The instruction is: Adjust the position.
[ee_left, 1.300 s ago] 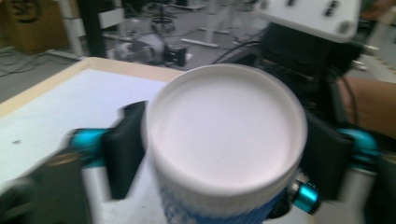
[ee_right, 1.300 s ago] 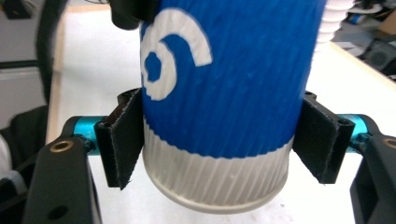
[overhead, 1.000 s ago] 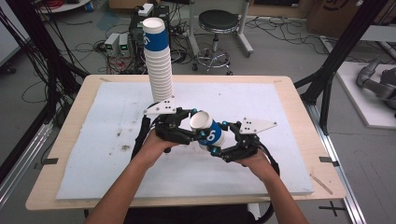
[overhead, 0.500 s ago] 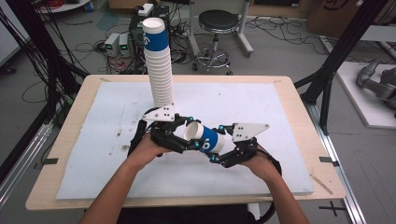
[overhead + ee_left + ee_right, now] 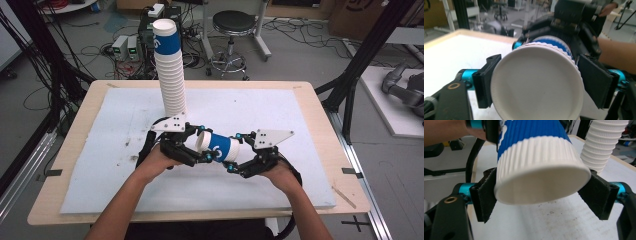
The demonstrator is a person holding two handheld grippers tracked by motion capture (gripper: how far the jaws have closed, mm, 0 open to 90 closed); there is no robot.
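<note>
high view: a cup lies sideways above the mat, between both grippers, in front of the stack. left gripper jaws clamp its rim end; right gripper jaws clamp its base end.

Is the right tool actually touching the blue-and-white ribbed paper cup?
Touching. In the right gripper view, both black jaws of the right tool press against the white base of the blue-and-white ribbed paper cup.

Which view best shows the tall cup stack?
The high view: the cup stack stands upright, whole, behind both grippers on the white mat. The right gripper view catches just its ribbed lower cups; the left gripper view is dominated by the held cup.
</note>
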